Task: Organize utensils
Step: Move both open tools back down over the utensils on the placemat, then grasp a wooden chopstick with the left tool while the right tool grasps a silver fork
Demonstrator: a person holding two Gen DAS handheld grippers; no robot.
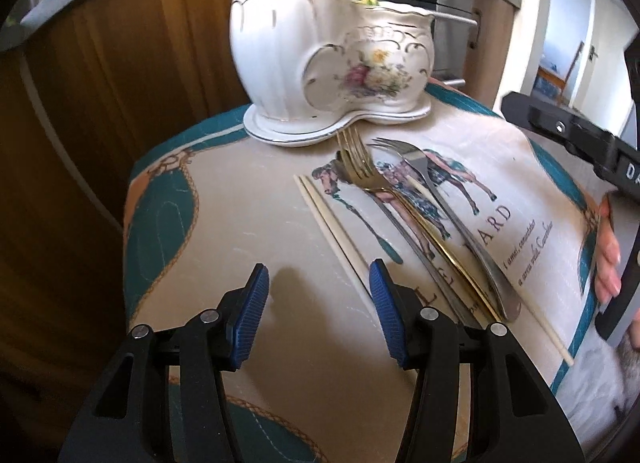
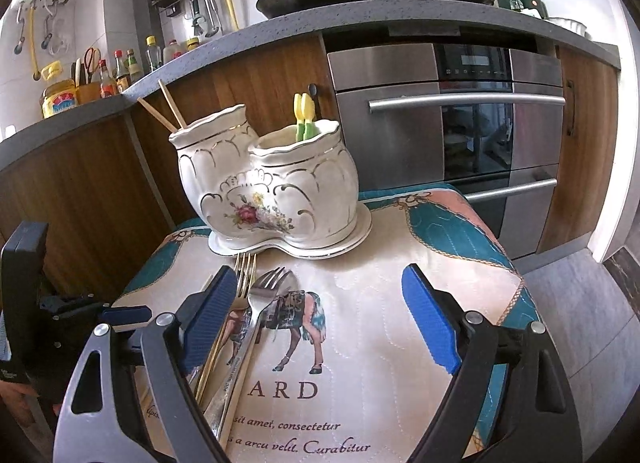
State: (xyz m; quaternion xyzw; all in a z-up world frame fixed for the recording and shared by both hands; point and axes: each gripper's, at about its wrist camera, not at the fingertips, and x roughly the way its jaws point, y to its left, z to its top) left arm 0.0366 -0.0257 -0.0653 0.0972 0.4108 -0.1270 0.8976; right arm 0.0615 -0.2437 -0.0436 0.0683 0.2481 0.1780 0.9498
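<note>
The left hand-held gripper (image 1: 318, 299) hangs low over the printed cloth (image 1: 224, 223) with its blue pads set wide apart and nothing between them. The loose cutlery lies just ahead of it and to its right: a pair of pale chopsticks (image 1: 332, 223) nearest, then a gold fork (image 1: 360, 167), then a steel fork (image 1: 404, 151), all running lengthwise away from the gripper toward the ceramic utensil holder (image 1: 320, 63) at the far edge of the cloth. Their handles point back toward the person, and their tines almost touch the holder's base.

The right hand-held gripper (image 2: 320, 327) is also spread wide and empty. From its own camera the gold fork (image 2: 244, 275) and the steel fork (image 2: 272, 283) lie just inside its left pad, with their handles passing beneath that finger. I judge this gripper the nearer of the two for a first pick, needing only a small shift to the left before closing across a handle.

The left view shows the full run of the chopsticks on the cloth, which the right view mostly hides behind its own finger. The right view looks into the utensil holder (image 2: 272, 183): wooden chopsticks (image 2: 168, 111) already stand in the taller left cup, and yellow and green handles (image 2: 305, 119) in the lower right cup. So the sorting looks partly done.
</note>
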